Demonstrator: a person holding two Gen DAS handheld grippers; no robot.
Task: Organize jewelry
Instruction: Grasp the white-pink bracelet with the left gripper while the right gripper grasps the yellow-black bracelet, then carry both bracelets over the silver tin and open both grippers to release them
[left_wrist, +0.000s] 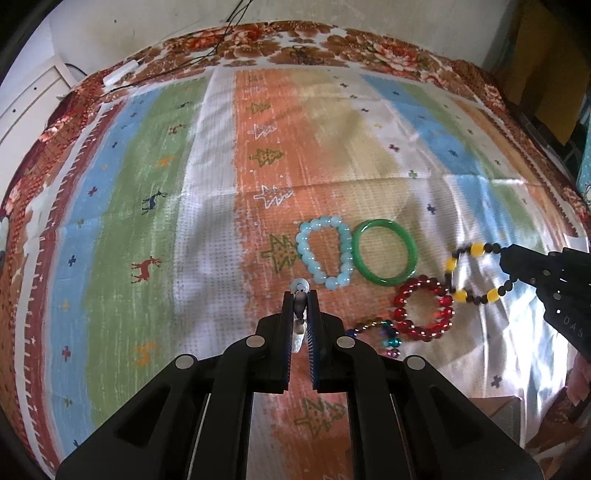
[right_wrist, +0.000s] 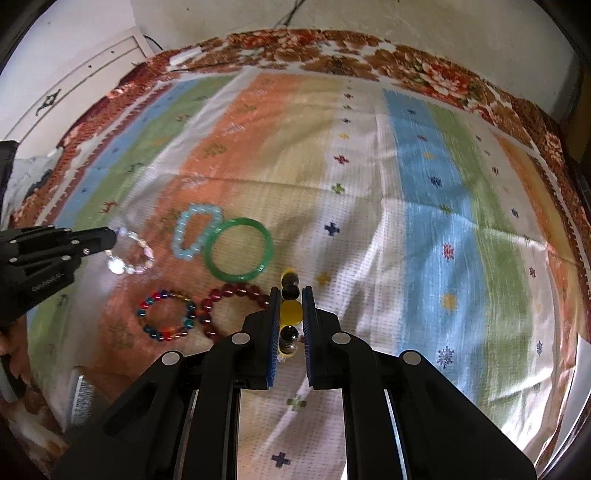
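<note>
My left gripper is shut on a clear white bead bracelet, held just left of a light blue bead bracelet. My right gripper is shut on a black and yellow bead bracelet, held above the cloth to the right of the others. A green bangle lies beside the blue bracelet. A red bead bracelet and a multicoloured bead bracelet lie nearer to me.
Everything rests on a striped patterned cloth over a floral bedspread. A white cabinet stands at the far left. Black cables and a white strip lie at the far edge.
</note>
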